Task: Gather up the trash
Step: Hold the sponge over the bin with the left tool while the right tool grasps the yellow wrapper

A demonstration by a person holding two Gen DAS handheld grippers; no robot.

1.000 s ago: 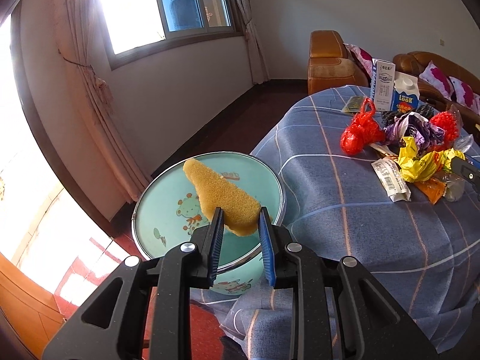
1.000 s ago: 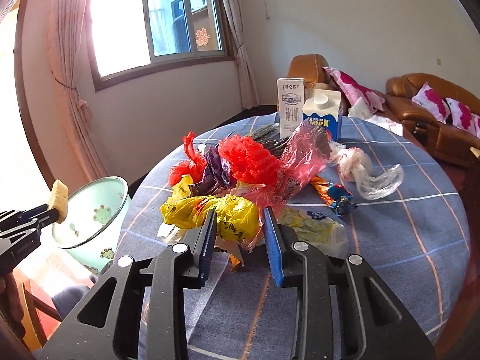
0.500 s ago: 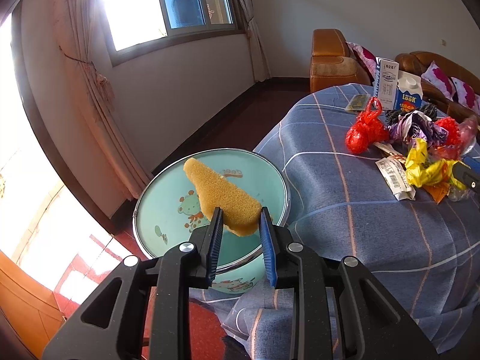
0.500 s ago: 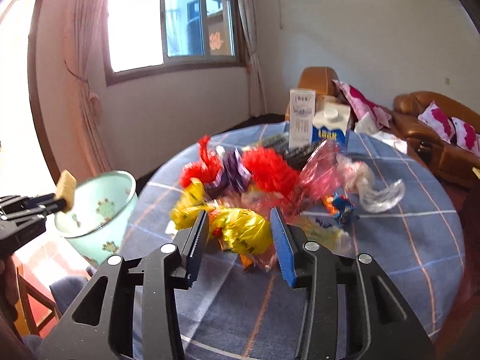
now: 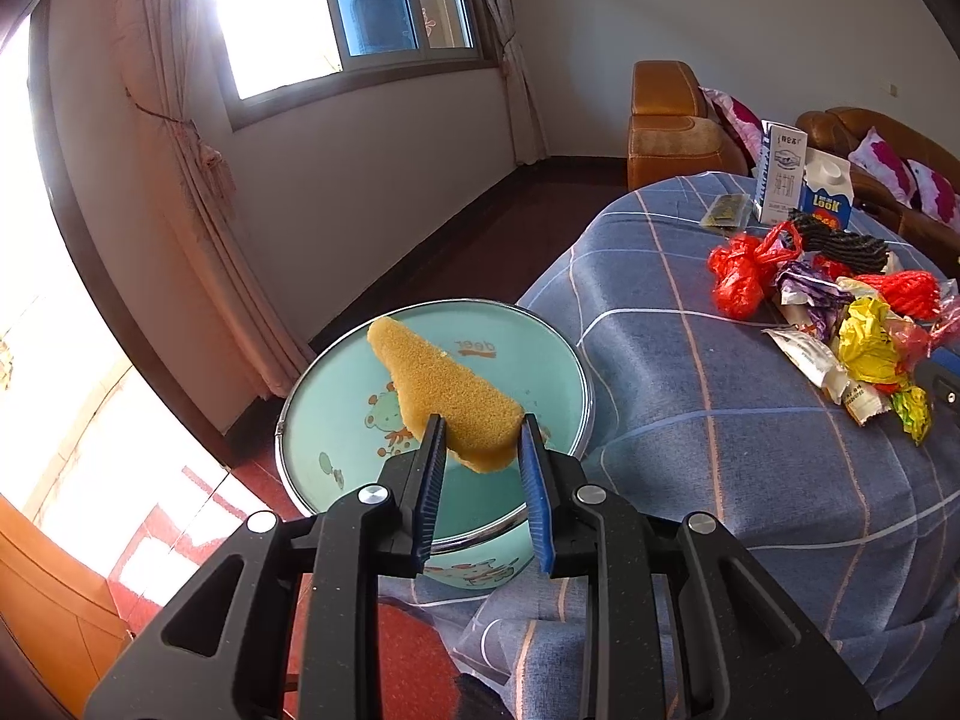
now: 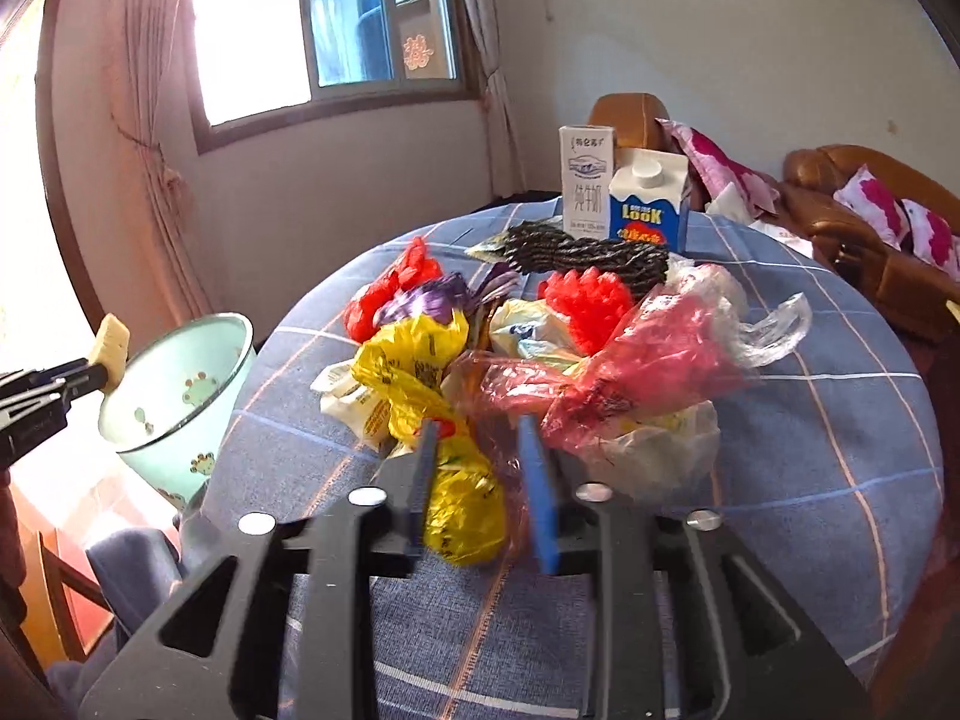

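Observation:
My left gripper [image 5: 481, 441] is shut on a yellow sponge [image 5: 444, 384] and holds it over the mint-green basin [image 5: 336, 414] beside the table. In the right wrist view the left gripper [image 6: 90, 369] shows at the far left with the sponge [image 6: 113, 341] above the basin [image 6: 180, 396]. My right gripper [image 6: 477, 450] is closed around a yellow plastic bag [image 6: 462, 498] at the front of the trash pile [image 6: 540, 336] on the blue checked tablecloth [image 6: 810, 480]. The pile also shows in the left wrist view [image 5: 840, 318].
Two milk cartons [image 6: 618, 192] and a black knitted roll [image 6: 588, 252] stand behind the pile. A red bag [image 5: 744, 270] lies at the pile's left. Brown sofas with pink cushions [image 6: 870, 222] are behind the table. A chair [image 6: 54, 588] stands by the basin.
My right gripper has pushed forward into the pile and its fingers have closed in on the yellow bag. My left gripper holds the sponge over the basin, barely shifted.

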